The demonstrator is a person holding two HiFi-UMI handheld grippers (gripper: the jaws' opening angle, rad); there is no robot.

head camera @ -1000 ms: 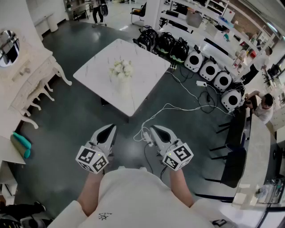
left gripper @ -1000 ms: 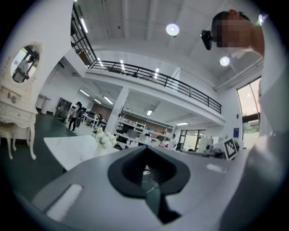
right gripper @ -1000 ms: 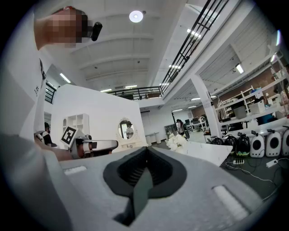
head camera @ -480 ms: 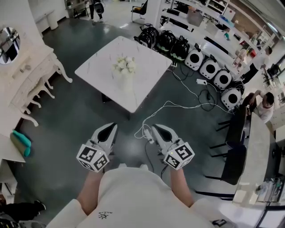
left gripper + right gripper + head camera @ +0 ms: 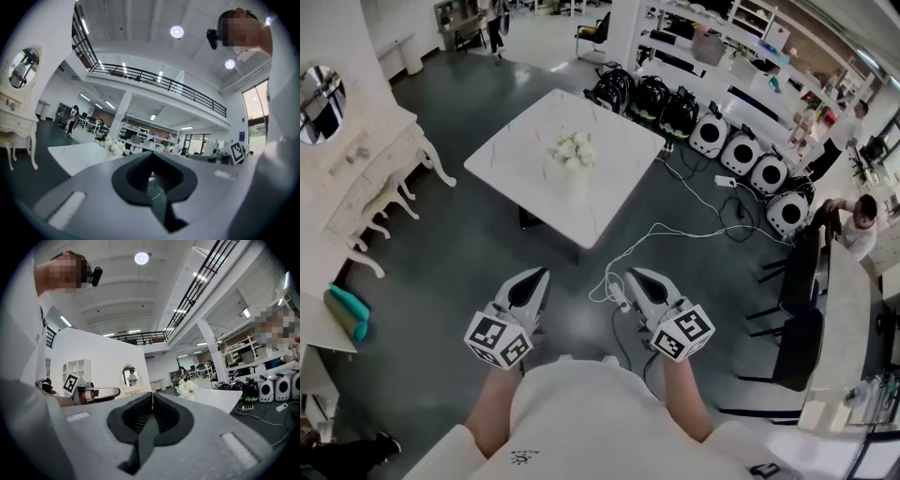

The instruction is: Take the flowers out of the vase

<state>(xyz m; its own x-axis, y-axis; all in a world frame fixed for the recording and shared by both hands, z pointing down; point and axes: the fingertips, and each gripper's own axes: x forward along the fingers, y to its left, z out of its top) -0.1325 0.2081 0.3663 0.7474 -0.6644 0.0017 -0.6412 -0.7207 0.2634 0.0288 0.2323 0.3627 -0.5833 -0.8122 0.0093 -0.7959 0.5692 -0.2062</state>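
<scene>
A bunch of white flowers [image 5: 572, 147] stands in a pale vase [image 5: 571, 181] on the white marble table [image 5: 516, 159], well ahead of me. The same flowers [image 5: 114, 146] show small in the left gripper view and again as flowers [image 5: 187, 387] in the right gripper view. My left gripper [image 5: 540, 273] and right gripper [image 5: 632, 274] are held side by side over the dark floor, far short of the table. Both are shut with nothing between their jaws.
White cables [image 5: 675, 230] trail across the floor from the table toward a row of round white and black devices [image 5: 741, 148]. A white dressing table with a mirror [image 5: 356, 159] stands at the left. Black chairs [image 5: 787, 309] and a seated person [image 5: 855, 225] are at the right.
The table with the flowers has shifted slightly right and a little nearer in the head view. Both grippers stay shut and side by side.
</scene>
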